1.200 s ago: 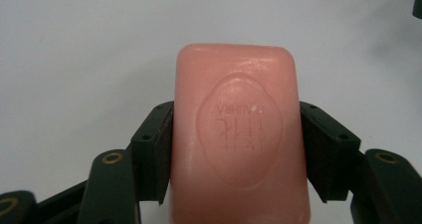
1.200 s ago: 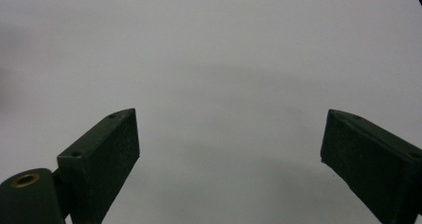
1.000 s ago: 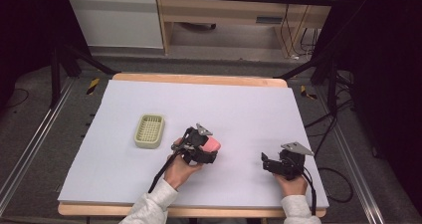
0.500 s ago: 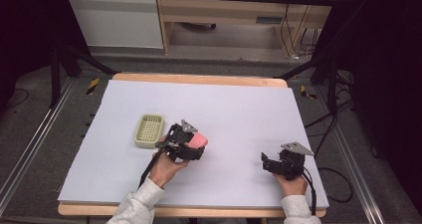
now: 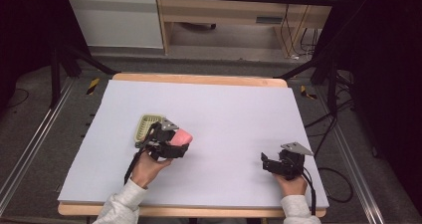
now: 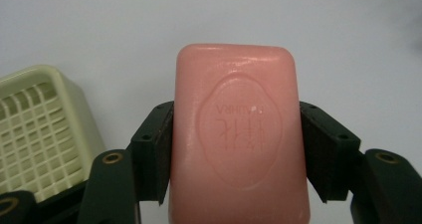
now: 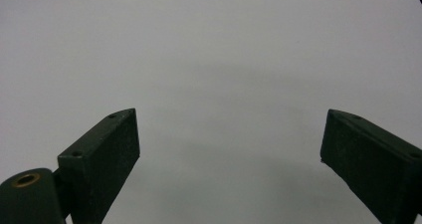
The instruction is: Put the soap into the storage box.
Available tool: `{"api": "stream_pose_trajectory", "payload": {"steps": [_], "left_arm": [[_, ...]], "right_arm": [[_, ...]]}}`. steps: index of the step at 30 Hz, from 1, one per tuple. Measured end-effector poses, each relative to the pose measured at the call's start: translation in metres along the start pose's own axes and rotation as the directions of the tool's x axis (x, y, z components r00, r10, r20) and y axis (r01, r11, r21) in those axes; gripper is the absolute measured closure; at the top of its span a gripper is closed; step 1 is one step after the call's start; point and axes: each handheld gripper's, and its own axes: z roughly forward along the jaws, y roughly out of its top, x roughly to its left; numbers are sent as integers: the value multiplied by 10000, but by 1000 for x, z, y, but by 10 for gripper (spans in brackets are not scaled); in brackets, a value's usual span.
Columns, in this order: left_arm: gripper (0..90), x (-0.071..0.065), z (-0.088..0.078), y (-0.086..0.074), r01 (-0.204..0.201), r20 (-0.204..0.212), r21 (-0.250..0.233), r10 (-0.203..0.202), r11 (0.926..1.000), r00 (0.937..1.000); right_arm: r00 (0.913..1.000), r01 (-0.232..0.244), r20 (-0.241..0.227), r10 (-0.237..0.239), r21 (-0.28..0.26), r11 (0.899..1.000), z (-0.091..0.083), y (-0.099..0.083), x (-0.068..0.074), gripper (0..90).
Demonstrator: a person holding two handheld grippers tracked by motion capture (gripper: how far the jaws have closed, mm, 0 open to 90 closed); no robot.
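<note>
in the high view the left gripper [image 5: 175,145] sits left of centre in the frame, over the white table [image 5: 234,114], and it is clenched on a pink soap bar [image 5: 180,137]. the soap bar pokes out toward the upper right of the gripper, its free end clear of the black body. just to the upper left, partly behind the gripper, lies a pale yellow soap dish [image 5: 146,126] with a grid floor.

in the left gripper view the soap bar [image 6: 238,134] fills the middle of the frame, standing between the two black fingers [image 6: 157,152]. the pads press on its long sides at about mid-length, one on the left edge and one on the right edge. the rounded far end of the bar reaches well above the fingertips into the upper half of the frame, and the near end runs off the bottom edge. an oval stamp with raised letters faces the camera. the soap dish [image 6: 35,134] shows at the left edge, just beside the left finger, with bare table between it and the bar.

the right gripper [image 5: 268,163] rests at the lower right of the high view, well apart from the soap. in the right gripper view its fingers [image 7: 102,154] stand wide apart, released, with bare table between them.
</note>
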Motion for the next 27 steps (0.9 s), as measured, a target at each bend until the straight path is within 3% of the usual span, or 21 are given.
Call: {"api": "stream_pose_trajectory", "payload": {"steps": [8,27], "left_arm": [[370,18,-6,-4,233,-273,-14,-233,9997,9994],[371,45,-21,-4,824,-837,-406,-855,9958,9928]], "right_arm": [[10000,-10,-34,10,12,10000,0,0,0,89],[10000,1,-85,-1,11,10000,0,1,2,92]]}}
